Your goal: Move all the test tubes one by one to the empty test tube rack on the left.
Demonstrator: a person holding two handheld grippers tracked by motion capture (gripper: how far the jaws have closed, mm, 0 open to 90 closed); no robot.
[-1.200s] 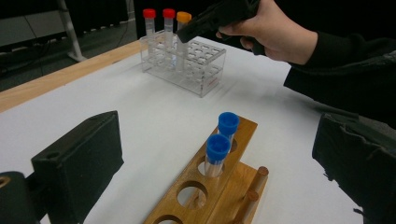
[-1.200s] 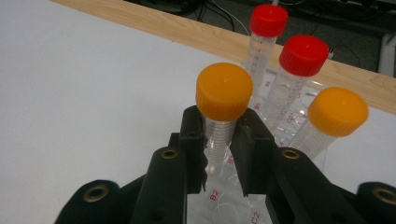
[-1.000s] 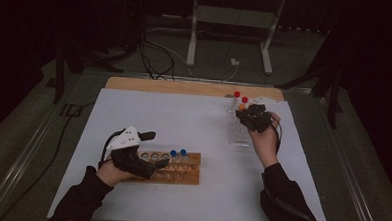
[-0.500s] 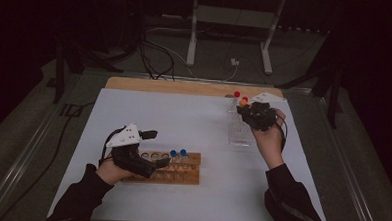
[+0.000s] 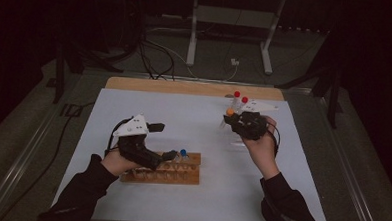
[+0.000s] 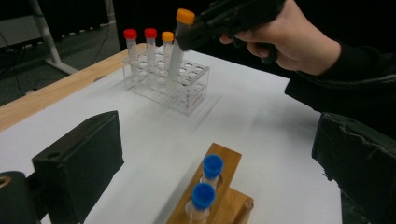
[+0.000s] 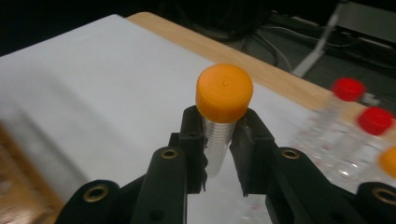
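Now the right gripper (image 7: pixel 219 154) pinches an orange-capped tube (image 7: pixel 220 122) just under its cap, both black jaws pressed against the clear shaft. From the left gripper view, that tube (image 6: pixel 177 51) hangs tilted at the upper middle of the frame, its lower end over the clear rack (image 6: pixel 168 86), though whether it touches the rack I cannot tell. Two red-capped tubes (image 6: pixel 140 44) and another orange-capped one (image 6: pixel 167 46) stand upright in the rack's far rows. In the high view the right gripper (image 5: pixel 238 123) sits at the right centre of the frame, over the white sheet on the counter (image 5: pixel 195 88), with the orange cap at its left tip and the red caps just behind it.

At the lower left of the high view the left gripper (image 5: pixel 163 141) hovers above the wooden rack (image 5: pixel 164 171), its jaws spread wide with nothing between them. Its own view shows the two jaws far apart at the frame's lower corners, and between them, lower middle, two blue-capped tubes (image 6: pixel 208 179) standing in the wooden rack (image 6: pixel 224 196).
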